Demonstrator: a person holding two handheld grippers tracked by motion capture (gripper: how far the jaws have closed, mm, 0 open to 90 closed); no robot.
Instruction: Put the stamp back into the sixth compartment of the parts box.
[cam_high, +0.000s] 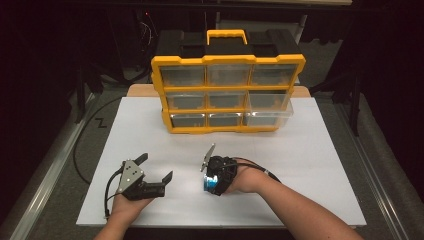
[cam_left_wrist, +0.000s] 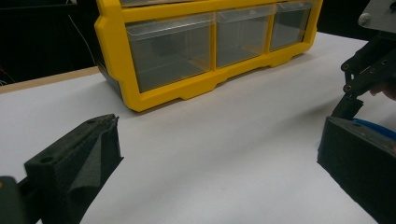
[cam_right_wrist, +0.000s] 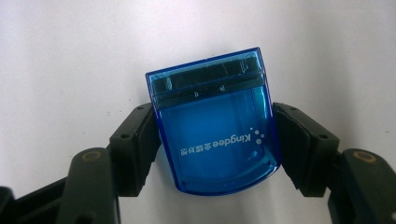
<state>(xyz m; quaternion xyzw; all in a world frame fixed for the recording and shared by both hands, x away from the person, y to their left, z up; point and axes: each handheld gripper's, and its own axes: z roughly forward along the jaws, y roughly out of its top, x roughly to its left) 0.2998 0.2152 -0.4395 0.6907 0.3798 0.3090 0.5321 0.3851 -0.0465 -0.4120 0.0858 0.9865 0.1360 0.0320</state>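
Right gripper view has the right gripper (cam_right_wrist: 217, 154) pinching the blue box (cam_right_wrist: 215, 121) by both sides for a steady lift, on white board in front of the yellow organizer (cam_high: 227, 92); left gripper (cam_high: 155, 167) waits spread, beside it

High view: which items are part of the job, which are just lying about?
In the job:
- blue box, between the right hand-held gripper's jaws
- yellow drawer organizer, one drawer out

Just lying about:
- left hand-held gripper, open, idle
- white board
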